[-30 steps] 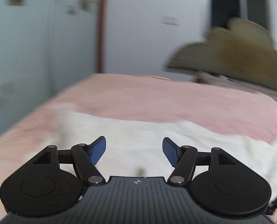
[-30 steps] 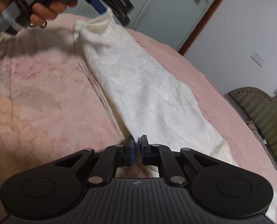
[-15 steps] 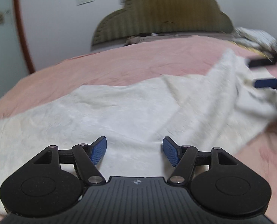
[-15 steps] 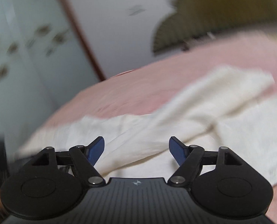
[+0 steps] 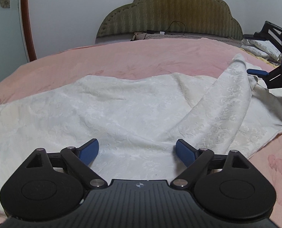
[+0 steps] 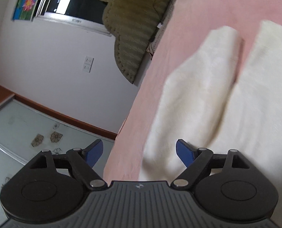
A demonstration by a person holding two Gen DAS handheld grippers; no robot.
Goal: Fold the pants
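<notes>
White patterned pants [image 5: 122, 110] lie spread across the pink bed cover [image 5: 122, 57], with one part folded up and over at the right. My left gripper [image 5: 137, 150] hovers low over the cloth. Its jaws are opening wide and grip nothing. At the right edge of the left wrist view, one blue pad [image 5: 257, 72] of my right gripper shows beside the raised fold. In the right wrist view the picture is rolled sideways and the pants [image 6: 198, 95] are blurred. My right gripper [image 6: 140, 152] is opening, with its pads clear of the cloth.
An olive padded headboard [image 5: 169, 13] stands at the far end, with a cable [image 5: 175, 28] lying along it. Patterned pillows [image 5: 262, 47] sit at the far right. A sliding glass door [image 6: 26, 123] and a window [image 6: 74, 0] lie beyond the bed's edge.
My right gripper was shut at the pants' edge; it has opened, rolled onto its side and swung across. My left gripper has sunk toward the cloth and its jaws have spread wider.
</notes>
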